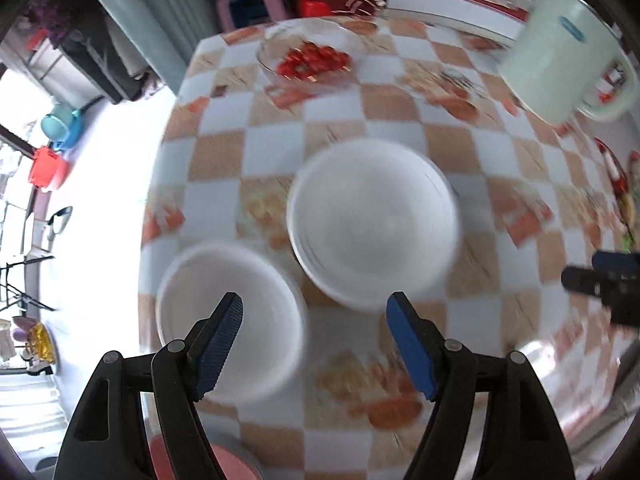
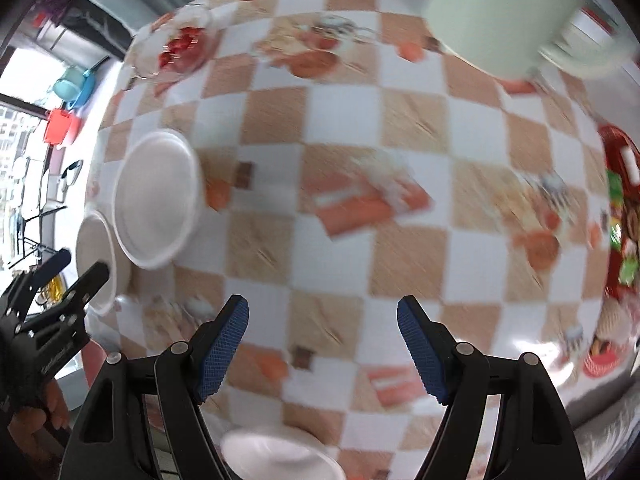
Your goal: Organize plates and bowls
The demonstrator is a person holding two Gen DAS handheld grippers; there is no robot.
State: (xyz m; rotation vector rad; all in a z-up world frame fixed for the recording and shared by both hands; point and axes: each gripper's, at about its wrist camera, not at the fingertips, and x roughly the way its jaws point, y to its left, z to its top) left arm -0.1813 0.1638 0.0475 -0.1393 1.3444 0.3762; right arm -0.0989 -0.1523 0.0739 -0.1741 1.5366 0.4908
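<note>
From the left wrist we see our left gripper [image 1: 315,312] wide and empty above a white bowl [image 1: 228,320] beside a plate stack [image 1: 372,220] on the checkered surface [image 1: 400,128]; a glass bowl [image 1: 308,56] holds red fruit.

From the right wrist, our right gripper [image 2: 323,316] is wide and empty, with the plates [image 2: 156,198] far left.

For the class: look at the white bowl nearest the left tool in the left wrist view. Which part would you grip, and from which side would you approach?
Grip the rim of the white bowl, coming from above. It sits upright and open on the checked table, so one finger can probably slip inside the wall and one outside. The side away from the plate stack looks best, since the stack crowds the other. The left tool is open and empty.
</note>
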